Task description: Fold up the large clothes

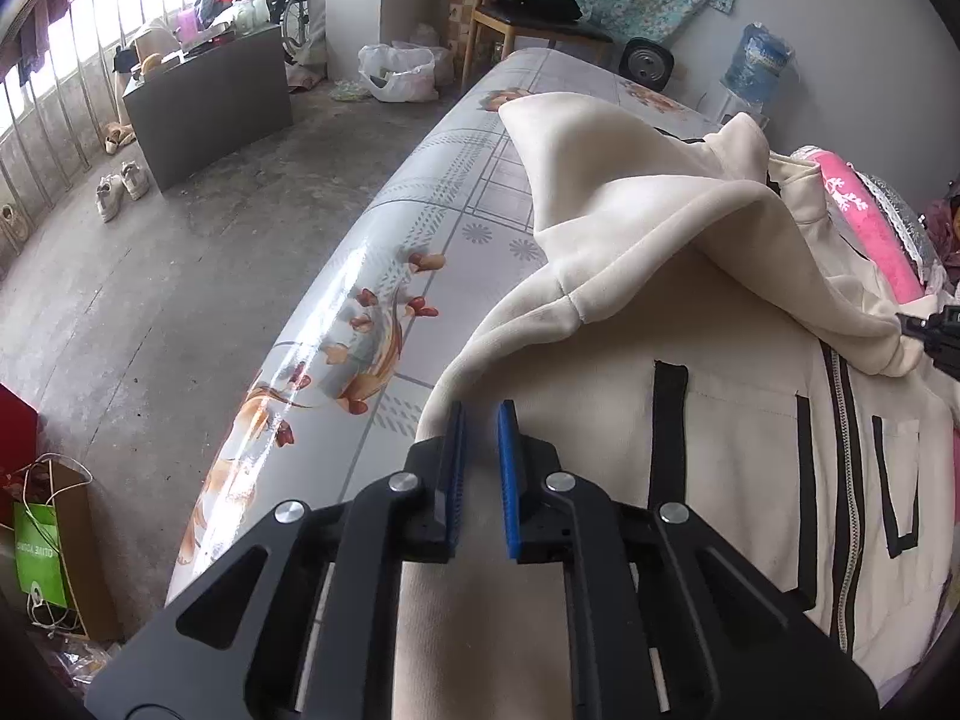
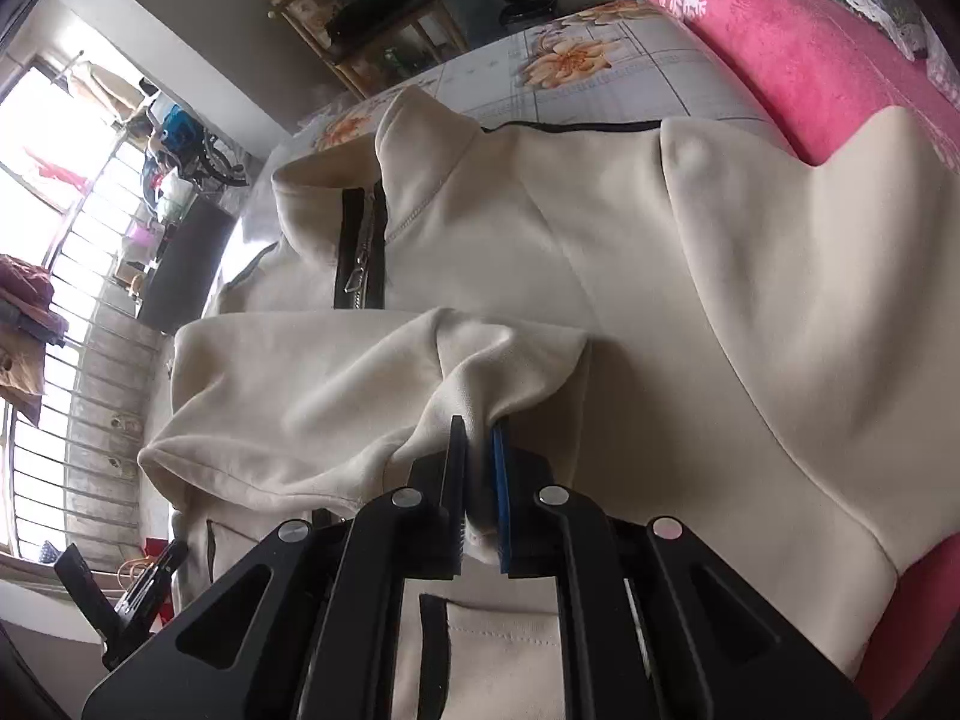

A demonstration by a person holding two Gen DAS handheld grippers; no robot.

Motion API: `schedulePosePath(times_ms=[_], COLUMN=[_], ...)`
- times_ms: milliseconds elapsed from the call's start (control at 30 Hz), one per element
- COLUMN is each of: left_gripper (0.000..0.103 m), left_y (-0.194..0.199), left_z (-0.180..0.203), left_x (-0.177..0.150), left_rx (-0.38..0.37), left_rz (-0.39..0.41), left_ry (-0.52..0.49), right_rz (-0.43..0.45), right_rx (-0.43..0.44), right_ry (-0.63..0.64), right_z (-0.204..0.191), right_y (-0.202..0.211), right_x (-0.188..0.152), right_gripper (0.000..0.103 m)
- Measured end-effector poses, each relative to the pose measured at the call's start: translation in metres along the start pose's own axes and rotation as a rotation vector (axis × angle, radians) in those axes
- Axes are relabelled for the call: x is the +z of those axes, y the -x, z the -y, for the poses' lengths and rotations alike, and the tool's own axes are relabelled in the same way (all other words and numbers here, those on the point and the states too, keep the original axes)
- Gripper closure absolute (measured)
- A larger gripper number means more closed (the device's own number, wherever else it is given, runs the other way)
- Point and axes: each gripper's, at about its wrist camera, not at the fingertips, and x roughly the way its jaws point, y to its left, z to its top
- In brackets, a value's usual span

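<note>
A cream zip jacket (image 1: pixel 720 450) with black pocket trims lies front-up on a floral tablecloth (image 1: pixel 420 252). My left gripper (image 1: pixel 480 409) sits at the jacket's left side edge near the hem. Its blue pads stand close together, with cream cloth filling the narrow gap. One sleeve (image 2: pixel 336 384) is pulled across the chest. My right gripper (image 2: pixel 477 423) is shut on the sleeve's cuff end, which bunches between the pads. The right gripper's tip (image 1: pixel 927 324) shows at the far right of the left wrist view. The collar (image 2: pixel 420 138) and zip (image 2: pixel 360 252) lie beyond the sleeve.
A pink cushion (image 2: pixel 810 60) lies along the jacket's right side. The table's left edge (image 1: pixel 288 360) drops to a concrete floor with a green paper bag (image 1: pixel 42 546). A wooden chair (image 1: pixel 522 12) and a water bottle (image 1: pixel 759 60) stand past the far end.
</note>
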Motion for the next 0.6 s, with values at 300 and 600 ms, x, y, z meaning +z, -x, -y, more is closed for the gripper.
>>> schedulePosePath(times_ms=[300,600], left_gripper=[0.097,0.097], left_y=[0.001,0.003], left_z=[0.001,0.0], left_x=[-0.003,-0.003], left_rx=[0.038,0.026], left_rz=[0.008,0.005], left_ry=[-0.01,-0.022], right_rz=[0.164,-0.079], right_rx=[-0.013,-0.031], right_ry=[0.199,0.009], right_z=[-0.034,0.056], right_y=[0.076,0.018], right_x=[0.02,-0.025], right_gripper=[0.095,0.068])
